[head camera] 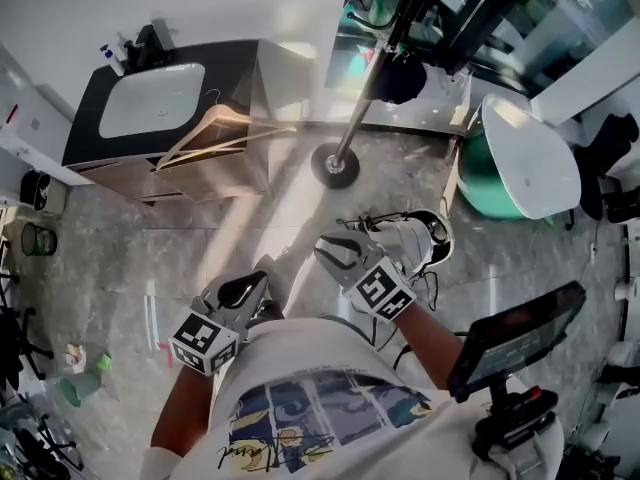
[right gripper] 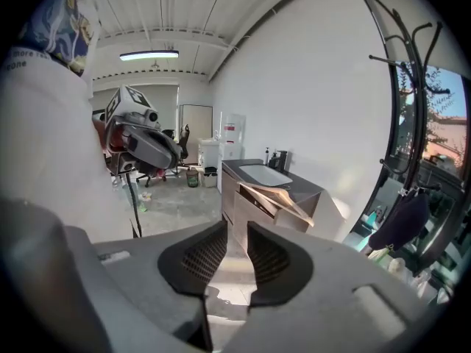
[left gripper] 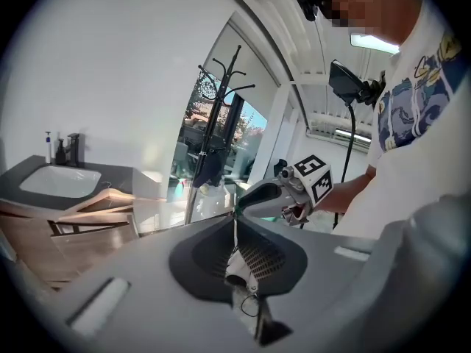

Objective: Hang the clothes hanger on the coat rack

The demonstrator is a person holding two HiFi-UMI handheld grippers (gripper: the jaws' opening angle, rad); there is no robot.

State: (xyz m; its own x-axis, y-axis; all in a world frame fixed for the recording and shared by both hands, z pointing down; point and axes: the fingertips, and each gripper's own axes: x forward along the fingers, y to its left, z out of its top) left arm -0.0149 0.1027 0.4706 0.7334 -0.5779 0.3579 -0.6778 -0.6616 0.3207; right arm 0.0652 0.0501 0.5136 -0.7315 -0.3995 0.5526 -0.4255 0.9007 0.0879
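Right hand-held gripper [right gripper: 237, 230] parted, hanger [head camera: 215, 133] hook toward sink [head camera: 150, 100]

One hanger [head camera: 222, 120], one coat rack [head camera: 354, 118]

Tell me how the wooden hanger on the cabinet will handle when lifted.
The wooden hanger looks rigid, so it should lift as one piece without sagging. Its thin open frame suggests little weight. Gripped at one arm, it would probably tilt or swing.
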